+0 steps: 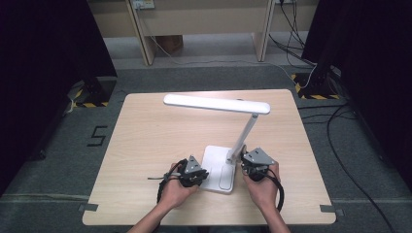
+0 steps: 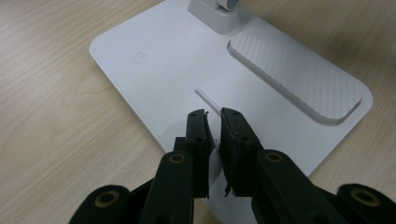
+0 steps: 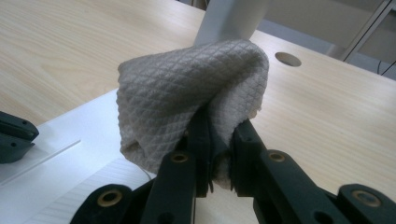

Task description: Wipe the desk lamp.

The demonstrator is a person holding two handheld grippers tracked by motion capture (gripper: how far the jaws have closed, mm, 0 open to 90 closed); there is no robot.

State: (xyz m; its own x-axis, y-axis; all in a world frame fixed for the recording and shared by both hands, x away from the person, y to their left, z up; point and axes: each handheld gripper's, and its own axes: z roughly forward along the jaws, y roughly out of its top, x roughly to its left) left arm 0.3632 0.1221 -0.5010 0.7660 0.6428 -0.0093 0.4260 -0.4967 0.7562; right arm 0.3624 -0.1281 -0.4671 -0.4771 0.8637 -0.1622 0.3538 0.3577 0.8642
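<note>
Pinching a grey quilted cloth (image 3: pixel 187 98) in the right claw (image 3: pixel 219 135) by the lamp stem (image 3: pixel 229 18); pressing the left claw (image 2: pixel 214 114), nearly closed, onto the white lamp base (image 2: pixel 154 70).

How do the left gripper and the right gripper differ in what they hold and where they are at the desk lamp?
The right gripper is shut on a grey quilted cloth, while the left gripper holds nothing, its jaws nearly together. The left gripper rests over the near edge of the lamp base, while the right gripper sits by the lamp's slanted arm, the cloth against it. Both have black jaws and are held by a hand.
</note>
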